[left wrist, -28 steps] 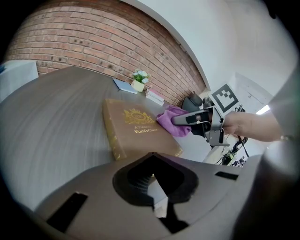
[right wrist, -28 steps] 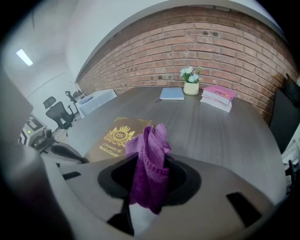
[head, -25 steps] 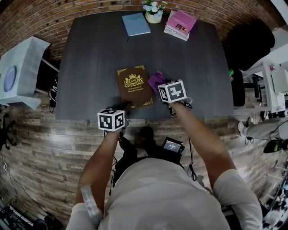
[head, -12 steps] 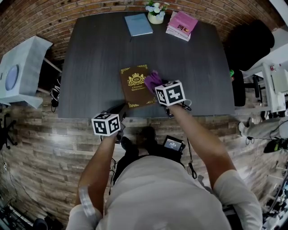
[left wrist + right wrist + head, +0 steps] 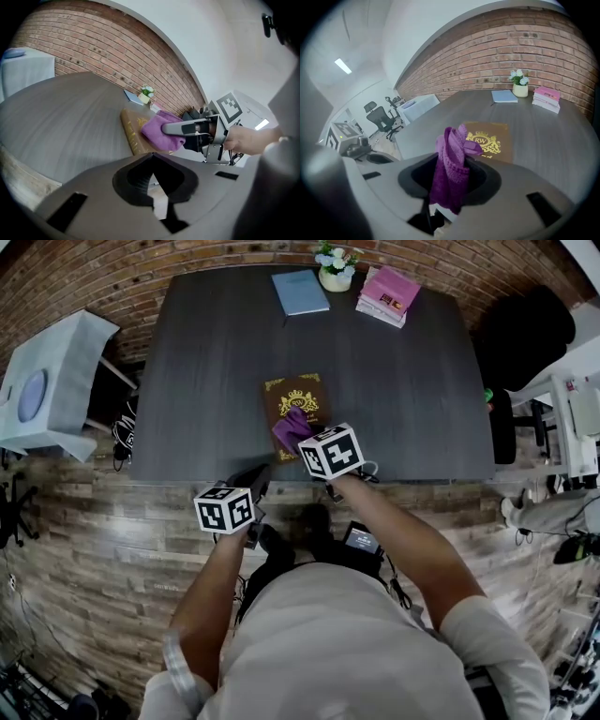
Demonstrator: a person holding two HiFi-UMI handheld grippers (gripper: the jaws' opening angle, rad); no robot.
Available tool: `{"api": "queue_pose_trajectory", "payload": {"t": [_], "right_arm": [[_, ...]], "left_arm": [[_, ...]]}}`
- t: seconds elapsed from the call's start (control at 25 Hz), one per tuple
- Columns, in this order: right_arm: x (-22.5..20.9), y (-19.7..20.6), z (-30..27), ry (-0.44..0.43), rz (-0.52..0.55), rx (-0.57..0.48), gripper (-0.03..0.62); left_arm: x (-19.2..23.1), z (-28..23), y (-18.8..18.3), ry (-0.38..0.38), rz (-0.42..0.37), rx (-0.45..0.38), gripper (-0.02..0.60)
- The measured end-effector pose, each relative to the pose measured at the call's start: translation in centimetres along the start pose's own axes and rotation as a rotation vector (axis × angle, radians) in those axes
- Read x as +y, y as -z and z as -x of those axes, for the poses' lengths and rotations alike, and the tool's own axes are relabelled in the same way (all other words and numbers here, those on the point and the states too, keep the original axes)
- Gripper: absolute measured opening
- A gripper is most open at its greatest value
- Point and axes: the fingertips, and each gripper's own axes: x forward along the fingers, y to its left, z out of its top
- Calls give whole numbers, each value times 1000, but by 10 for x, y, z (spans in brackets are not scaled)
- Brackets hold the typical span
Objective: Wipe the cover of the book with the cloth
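A purple cloth [image 5: 292, 430] of soft, nubby knit. The book [image 5: 298, 395] has a matt brown cover stamped with shiny gold crest and border. The surface [image 5: 216, 362] shows dark grey, matt wood grain. Rough red brick wall [image 5: 112, 268]; weathered wood-plank floor [image 5: 112, 521].

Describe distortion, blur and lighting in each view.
Head view: fisheye bows the table edges, light even, detail sharp. Left gripper view: heavy barrel warp, dark corners, table grain smeared. Right gripper view: cloth close and soft, book crest legible, a ceiling lamp shows bright upper left.
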Motion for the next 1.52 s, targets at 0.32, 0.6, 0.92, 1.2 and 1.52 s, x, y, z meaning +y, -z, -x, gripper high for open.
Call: {"api": "queue_pose_trajectory", "payload": {"t": [0.32, 0.6, 0.92, 1.2, 1.52], "right_arm": [[38, 7, -17, -70, 0, 19, 133], [33, 21, -25, -51, -5, 45, 135], [21, 25, -15, -25, -14, 37, 135], [-3, 30, -3, 13, -28, 34, 135], [-30, 38, 10, 52, -50, 32, 135]], "left_arm": [[5, 15, 10, 2, 18, -1, 6], [5, 17, 10, 7, 12, 4, 6], [2, 9, 7, 25, 20, 4, 6], [-7, -3, 3, 45, 13, 8, 6], [-21, -18, -4, 73, -2, 13, 6]]}}
